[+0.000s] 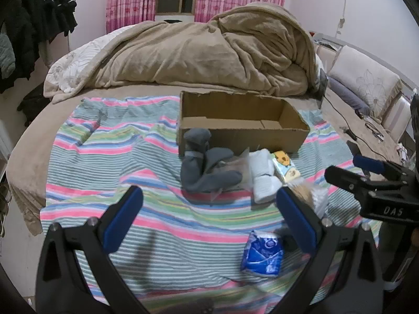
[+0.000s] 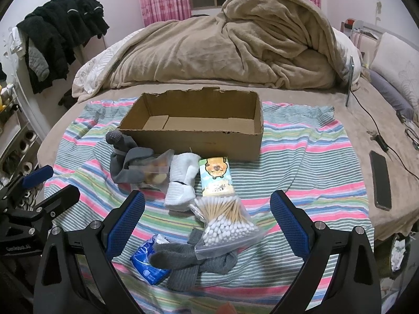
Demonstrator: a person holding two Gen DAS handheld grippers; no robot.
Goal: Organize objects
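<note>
An open, empty cardboard box [image 1: 243,120] [image 2: 193,128] stands on a striped cloth [image 1: 117,157] [image 2: 309,162] on the bed. In front of it lie dark grey socks [image 1: 204,167] [image 2: 128,159], a white rolled cloth [image 1: 263,175] [image 2: 183,180], a cartoon tissue pack [image 1: 285,166] [image 2: 216,174], a bag of cotton swabs [image 2: 225,222], a blue packet [image 1: 263,255] [image 2: 149,264] and light grey socks [image 2: 193,264]. My left gripper [image 1: 209,222] is open and empty above the cloth, left of the items. My right gripper [image 2: 207,225] is open and empty around the swab bag.
A heaped tan blanket [image 1: 209,52] [image 2: 235,47] fills the bed behind the box. A phone [image 2: 381,180] and cables [image 2: 377,136] lie on the right. Dark clothes [image 2: 65,34] hang at the left. Pillows [image 1: 364,83] line the right side.
</note>
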